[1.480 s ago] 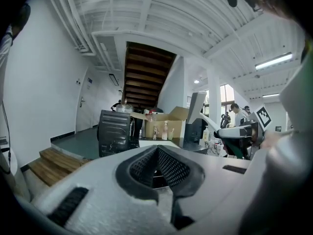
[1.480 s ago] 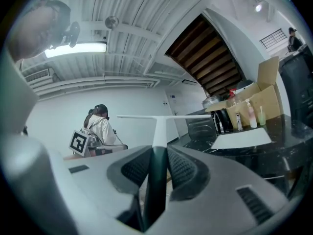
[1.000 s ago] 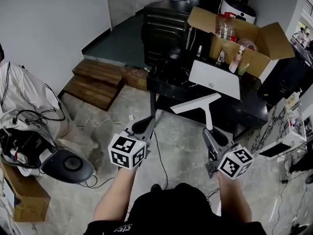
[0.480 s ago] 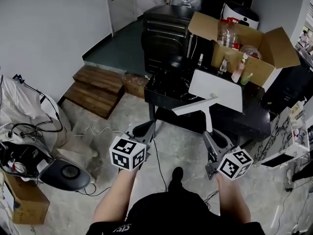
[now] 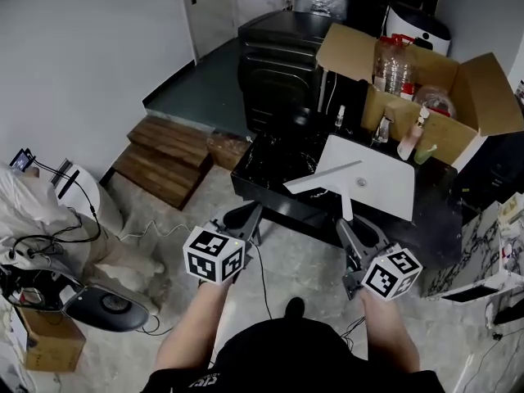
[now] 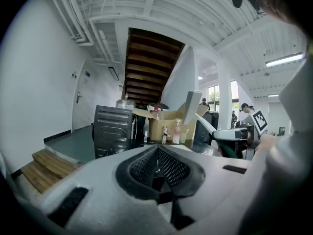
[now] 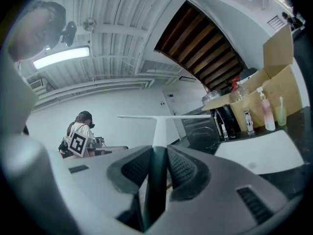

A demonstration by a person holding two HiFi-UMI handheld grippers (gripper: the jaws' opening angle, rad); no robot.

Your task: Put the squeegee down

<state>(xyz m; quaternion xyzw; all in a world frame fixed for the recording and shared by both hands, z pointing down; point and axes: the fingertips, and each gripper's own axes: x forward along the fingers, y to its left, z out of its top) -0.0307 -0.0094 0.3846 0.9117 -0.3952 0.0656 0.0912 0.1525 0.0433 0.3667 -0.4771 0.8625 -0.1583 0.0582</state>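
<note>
Right hand-held gripper (image 5: 358,232) pinched the handle of the squeegee (image 5: 327,178), its blade at 12 o'clock over the dark worktop (image 5: 270,166). Left hand-held gripper (image 5: 242,217) pressed together, empty. The squeegee looked light, stiff and smooth, best gripped by the handle.

Black table (image 5: 270,166) front edge open to approach; white board (image 5: 381,182) flat mid-table; cardboard box (image 5: 348,47), bottles (image 5: 407,144) block rear.

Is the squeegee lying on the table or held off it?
Held off it: the right tongs grip the squeegee by its handle, and the blade hangs in the air at the near edge of the black table.
</note>
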